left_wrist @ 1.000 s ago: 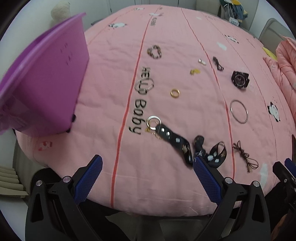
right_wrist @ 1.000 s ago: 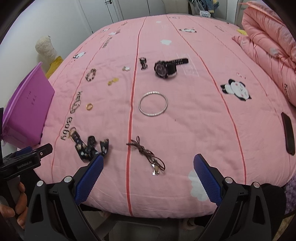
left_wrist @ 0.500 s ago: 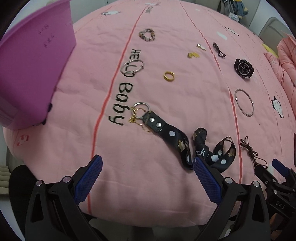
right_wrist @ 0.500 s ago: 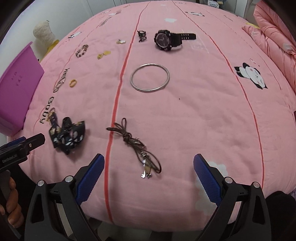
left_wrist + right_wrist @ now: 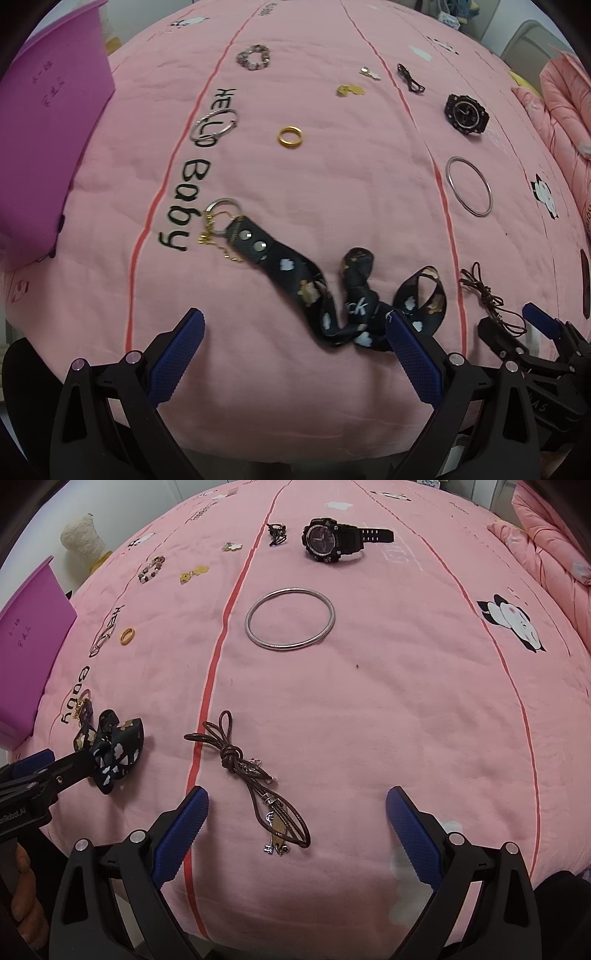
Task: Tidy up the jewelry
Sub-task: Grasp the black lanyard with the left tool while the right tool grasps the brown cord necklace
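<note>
We cannot see into the purple box [image 5: 48,122] at the left edge of the bed: only its outer wall faces us, cropped by the frame, with a few small marks on it too faint to read, so what it holds is unknown. Our left gripper [image 5: 293,345] hangs over the near edge of the pink bedspread [image 5: 332,177] with its blue pads spread wide and nothing between them; its right pad covers the near end of the black patterned lanyard [image 5: 314,291], whose strap twists so that part of its printing is folded out of sight. The lanyard's key ring [image 5: 223,216] and a thin gold chain [image 5: 212,236] lie just beside the word "Baby". Our right gripper [image 5: 297,825] is likewise wide open and empty, with the brown cord necklace [image 5: 251,771] lying on the quilt between its fingers; the small metal charms at the cord's near end are too tangled to make out. Farther up lie the silver bangle [image 5: 290,618], the black watch [image 5: 332,541], a gold ring [image 5: 290,137], a beaded bracelet [image 5: 255,57] and a thin silver hoop [image 5: 214,125] over the "HELLO" lettering. Two tiny gold and silver pieces and a small dark cord near the far seam are too small to identify. A cream plush toy [image 5: 83,539] shows beyond the bed's left side, partly cropped.
</note>
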`<state>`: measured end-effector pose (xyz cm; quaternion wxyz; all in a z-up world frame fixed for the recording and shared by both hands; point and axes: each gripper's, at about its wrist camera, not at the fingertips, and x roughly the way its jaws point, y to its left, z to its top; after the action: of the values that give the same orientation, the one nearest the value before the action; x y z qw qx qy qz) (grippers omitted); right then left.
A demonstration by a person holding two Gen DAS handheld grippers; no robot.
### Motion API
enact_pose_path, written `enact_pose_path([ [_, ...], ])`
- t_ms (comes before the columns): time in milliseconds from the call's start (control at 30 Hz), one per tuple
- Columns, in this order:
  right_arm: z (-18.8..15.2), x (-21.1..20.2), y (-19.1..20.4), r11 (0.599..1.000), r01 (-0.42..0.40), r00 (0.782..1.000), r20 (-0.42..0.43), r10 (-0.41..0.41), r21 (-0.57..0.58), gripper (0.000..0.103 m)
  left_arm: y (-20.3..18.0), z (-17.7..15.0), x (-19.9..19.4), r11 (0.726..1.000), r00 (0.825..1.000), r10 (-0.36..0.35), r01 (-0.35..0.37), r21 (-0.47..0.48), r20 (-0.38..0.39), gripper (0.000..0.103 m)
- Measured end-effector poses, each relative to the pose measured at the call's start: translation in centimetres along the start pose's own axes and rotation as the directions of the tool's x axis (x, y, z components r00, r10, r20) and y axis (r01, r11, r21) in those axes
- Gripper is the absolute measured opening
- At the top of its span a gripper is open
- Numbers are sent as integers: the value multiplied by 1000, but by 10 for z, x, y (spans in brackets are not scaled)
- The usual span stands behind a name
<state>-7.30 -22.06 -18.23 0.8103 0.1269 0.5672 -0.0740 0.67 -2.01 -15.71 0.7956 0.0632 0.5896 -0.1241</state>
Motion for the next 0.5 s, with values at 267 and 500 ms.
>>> enact_pose_path([
  [267,0,6,3,1000,23,1000,3,-23,-13,93,-15,5,13,999,1000,17,-17,36,-3,97],
  [500,-1,12,9,996,69,998,6,-68,-57,93,-17,4,34,996,998,64,-62,58,-24,97],
])
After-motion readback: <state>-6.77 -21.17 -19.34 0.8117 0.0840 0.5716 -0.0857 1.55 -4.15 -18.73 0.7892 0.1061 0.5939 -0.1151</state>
